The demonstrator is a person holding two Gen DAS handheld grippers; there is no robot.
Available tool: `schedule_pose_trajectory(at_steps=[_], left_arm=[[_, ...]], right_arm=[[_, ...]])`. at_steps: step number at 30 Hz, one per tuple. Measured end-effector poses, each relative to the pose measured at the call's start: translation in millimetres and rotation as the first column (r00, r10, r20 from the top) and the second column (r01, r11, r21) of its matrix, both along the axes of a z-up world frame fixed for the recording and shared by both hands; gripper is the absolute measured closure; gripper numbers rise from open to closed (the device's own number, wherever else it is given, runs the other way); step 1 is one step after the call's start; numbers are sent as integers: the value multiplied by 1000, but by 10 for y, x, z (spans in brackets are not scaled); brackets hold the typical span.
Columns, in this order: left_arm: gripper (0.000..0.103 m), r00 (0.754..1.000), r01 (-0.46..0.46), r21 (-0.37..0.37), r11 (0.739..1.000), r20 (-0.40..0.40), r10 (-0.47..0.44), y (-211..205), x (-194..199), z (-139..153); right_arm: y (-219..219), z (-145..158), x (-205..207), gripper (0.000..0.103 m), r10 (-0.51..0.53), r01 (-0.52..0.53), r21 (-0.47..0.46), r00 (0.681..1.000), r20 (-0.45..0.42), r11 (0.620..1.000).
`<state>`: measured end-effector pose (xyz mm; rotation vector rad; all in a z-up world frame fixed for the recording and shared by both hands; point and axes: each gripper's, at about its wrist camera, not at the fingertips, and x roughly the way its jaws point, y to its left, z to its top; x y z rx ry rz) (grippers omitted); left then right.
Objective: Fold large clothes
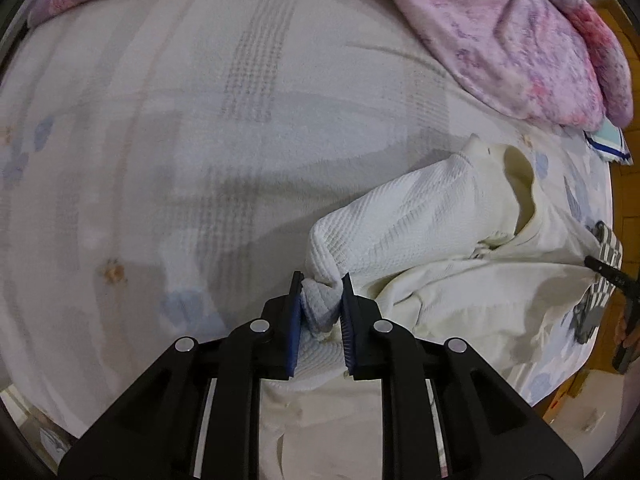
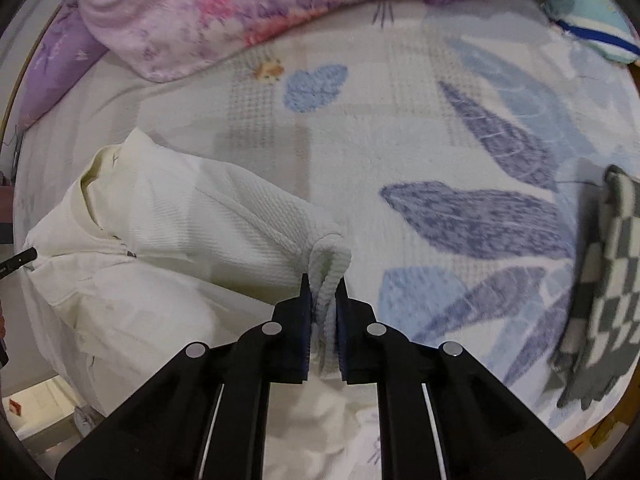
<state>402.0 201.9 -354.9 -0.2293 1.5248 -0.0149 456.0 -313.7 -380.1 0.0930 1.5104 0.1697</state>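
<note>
Your left claw (image 1: 320,304) and right claw (image 2: 323,308) each pinch the white garment (image 1: 400,224) above the bed (image 1: 160,160); folding has barely begun.

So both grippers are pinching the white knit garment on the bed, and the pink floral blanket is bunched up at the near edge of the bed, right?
Not quite. Both the left gripper and the right gripper do pinch the white knit garment, but the pink floral blanket is bunched at the far side of the bed, not the near edge. The right wrist view shows it.
</note>
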Motion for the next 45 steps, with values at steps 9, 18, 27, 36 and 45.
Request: schedule_pose_trajectory(at_steps=[9,18,27,36,45], left_arm=[[87,996,31,43,999,87,-34,-161,-657,438],[87,990,30,112,993,132,-45,-285,-1619,670],[88,996,67,181,981,37,-75,-533,-2836,337],[88,987,71,229,971,-159,-34,-522,-3557,-753],[55,989,116,18,993,-96,-114,-652,-3679,-104]], right_arm=[[185,491,-860,95,-44,46,-14,991,130,999],[182,835,-1885,95,-82,84,1,969,232,996],[223,375,-2997,96,58,-52,-33,981,187,998],[-108,-942,-3845,93,-104,104,-7,994,-26,995],[3,-379,-4060,34,-128,136,81,986,-103,987]])
